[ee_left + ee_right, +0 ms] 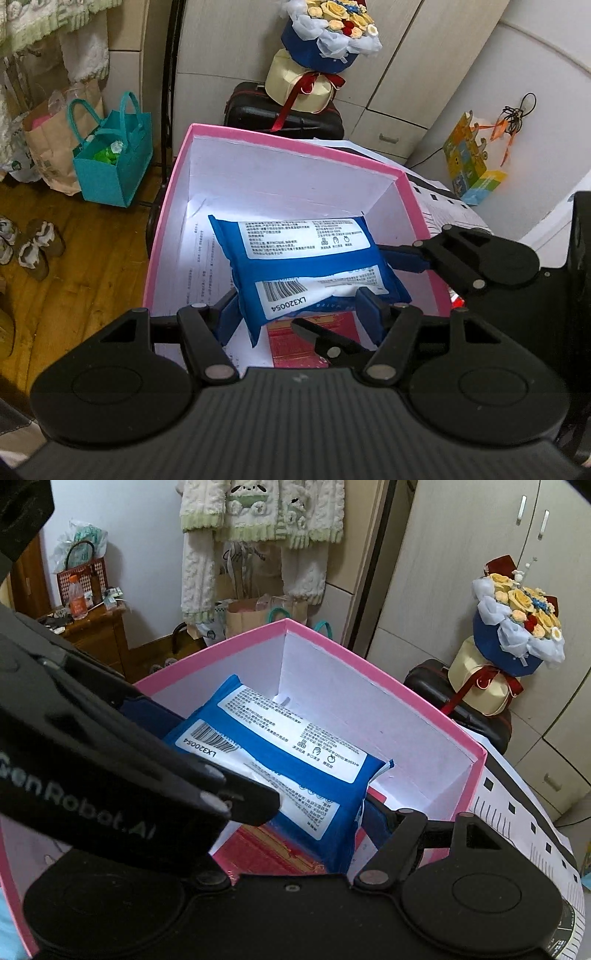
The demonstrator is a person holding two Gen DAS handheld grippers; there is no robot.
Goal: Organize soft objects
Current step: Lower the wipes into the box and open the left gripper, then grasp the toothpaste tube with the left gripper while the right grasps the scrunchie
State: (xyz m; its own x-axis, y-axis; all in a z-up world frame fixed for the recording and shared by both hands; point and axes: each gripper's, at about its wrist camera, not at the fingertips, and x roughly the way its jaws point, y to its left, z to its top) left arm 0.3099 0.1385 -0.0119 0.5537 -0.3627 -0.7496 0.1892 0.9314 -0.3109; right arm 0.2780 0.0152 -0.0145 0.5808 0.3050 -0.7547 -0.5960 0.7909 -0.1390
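A blue and white wipes pack [295,266] hangs tilted inside a pink box [280,177] with white inner walls. My left gripper [299,315] is shut on the pack's near end, one blue pad at each side. In the left wrist view a blue finger [402,258] of the right gripper presses the pack's right edge. In the right wrist view my right gripper [295,819] grips the same pack [295,760]; its right finger [373,823] shows against the pack. Its left finger is hidden behind the left gripper's black body [110,775]. A red packet [310,343] lies on the box floor under the pack.
The box stands on a printed sheet [443,206]. Behind it is a black suitcase [280,110] with a flower bouquet [328,37] on top. A teal bag [114,162], paper bags and shoes [33,251] are on the wooden floor to the left. Cupboards line the back.
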